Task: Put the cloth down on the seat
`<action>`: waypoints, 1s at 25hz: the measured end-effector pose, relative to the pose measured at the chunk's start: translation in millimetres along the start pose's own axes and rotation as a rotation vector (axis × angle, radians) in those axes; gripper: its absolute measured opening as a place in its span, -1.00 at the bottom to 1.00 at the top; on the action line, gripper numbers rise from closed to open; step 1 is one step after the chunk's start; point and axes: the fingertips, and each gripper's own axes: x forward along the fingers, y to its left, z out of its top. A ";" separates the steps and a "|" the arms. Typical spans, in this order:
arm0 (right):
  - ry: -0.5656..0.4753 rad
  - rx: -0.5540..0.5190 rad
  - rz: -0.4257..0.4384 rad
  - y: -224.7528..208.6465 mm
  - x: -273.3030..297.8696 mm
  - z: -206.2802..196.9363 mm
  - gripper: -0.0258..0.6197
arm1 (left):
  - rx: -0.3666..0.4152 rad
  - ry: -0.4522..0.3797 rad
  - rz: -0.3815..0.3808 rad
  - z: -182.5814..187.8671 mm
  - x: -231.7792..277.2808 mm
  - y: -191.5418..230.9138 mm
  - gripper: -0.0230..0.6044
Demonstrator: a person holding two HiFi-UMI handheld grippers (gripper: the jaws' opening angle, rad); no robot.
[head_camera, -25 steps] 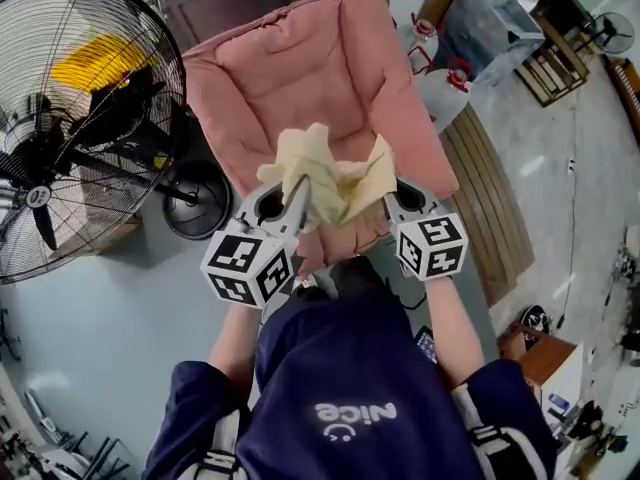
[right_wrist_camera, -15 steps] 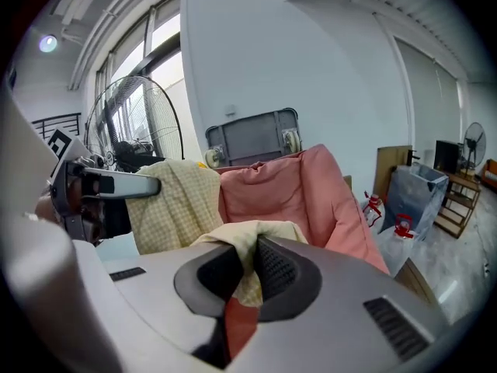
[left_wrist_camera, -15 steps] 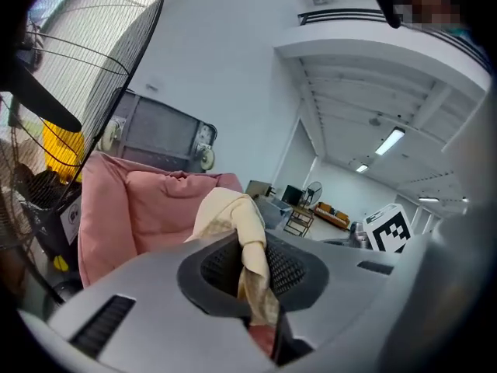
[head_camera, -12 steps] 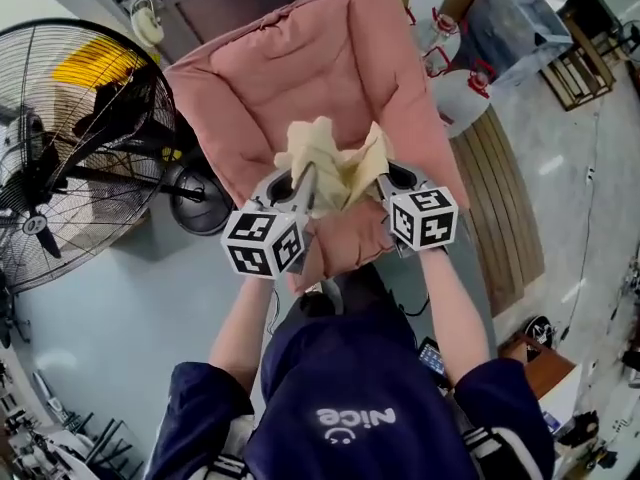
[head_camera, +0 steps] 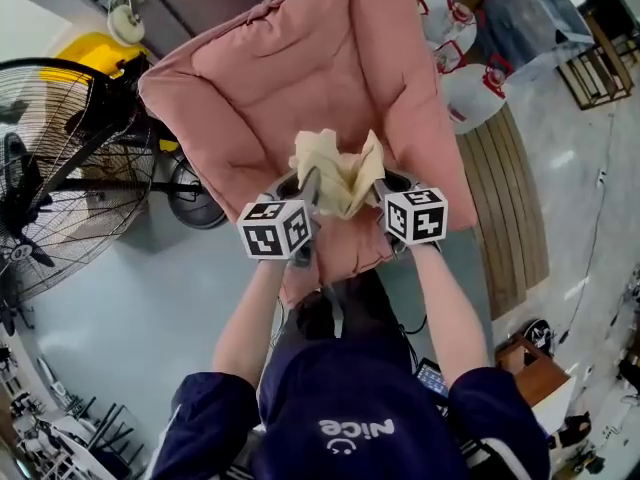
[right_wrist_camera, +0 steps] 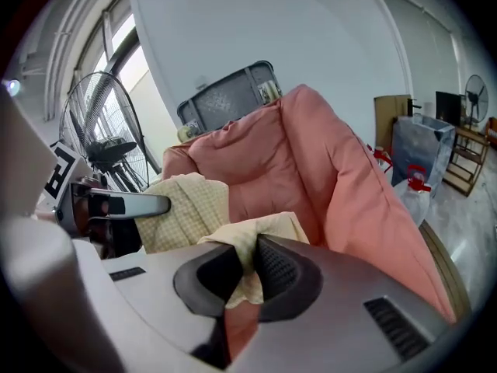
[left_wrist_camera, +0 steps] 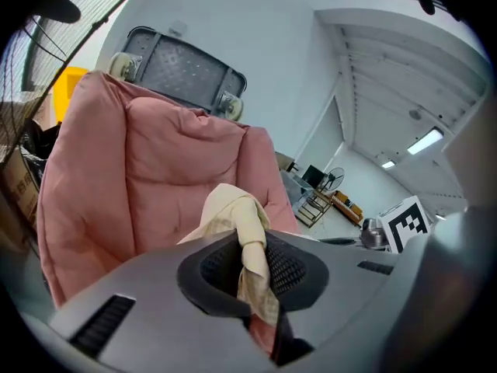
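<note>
Pink padded chair (head_camera: 300,68), the largest item: its seat lies under both tongs and its back rises beyond their tips, as both gripper views show (left_wrist_camera: 140,169) (right_wrist_camera: 311,154).

Black wire fan (head_camera: 60,188): stands on the floor well out from the left tongs' outer side; the right gripper view shows it far past the left tongs (right_wrist_camera: 101,130).

Person (head_camera: 350,408): dark blue top, directly behind the tongs, one bare forearm reaching forward to each.

Wooden slatted board (head_camera: 510,218): lies on the floor off the right tongs' outer side, with white jugs (head_camera: 470,78) with red handles farther forward on that side.

Pale yellow checked cloth (head_camera: 335,168): bunched and hanging between the two tongs, above the seat. Whether its lower folds touch the cushion cannot be told.

Left tongs (head_camera: 308,183): jaws narrow, pinching a twisted fold of the cloth (left_wrist_camera: 233,216) that stands up out of the jaw gap (left_wrist_camera: 252,263).

Right tongs (head_camera: 378,183): jaws nearly together, clamped on another edge of the cloth (right_wrist_camera: 186,208), which runs from the jaw gap (right_wrist_camera: 245,274) across to the left tongs (right_wrist_camera: 116,204).

Marker cubes: one sits at the rear of each pair of tongs, left (head_camera: 275,230) and right (head_camera: 416,215), close above the person's wrists.
</note>
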 end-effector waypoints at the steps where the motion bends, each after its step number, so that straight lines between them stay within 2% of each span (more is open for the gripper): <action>1: 0.012 0.004 0.002 -2.7 6.0 -3.2 -0.74 | -0.006 0.011 0.012 -3.4 5.5 5.6 -0.75; 10: 0.113 0.043 0.007 -41.0 52.0 -35.3 -0.73 | -0.066 0.126 0.100 -47.7 58.4 45.7 -0.75; 15: 0.172 0.047 0.004 -50.8 85.3 -64.5 -0.73 | -0.073 0.210 0.116 -85.6 86.8 69.9 -0.75; 18: 0.236 0.065 0.000 -59.5 101.6 -93.5 -0.73 | -0.115 0.260 0.143 -112.8 101.9 82.7 -0.75; 22: 0.269 0.061 -0.033 -84.5 129.3 -114.0 -0.73 | -0.161 0.327 0.181 -140.3 137.1 108.9 -0.75; 25: 0.292 0.112 -0.062 -99.1 138.9 -136.7 -0.73 | -0.180 0.375 0.235 -165.4 145.3 128.3 -0.75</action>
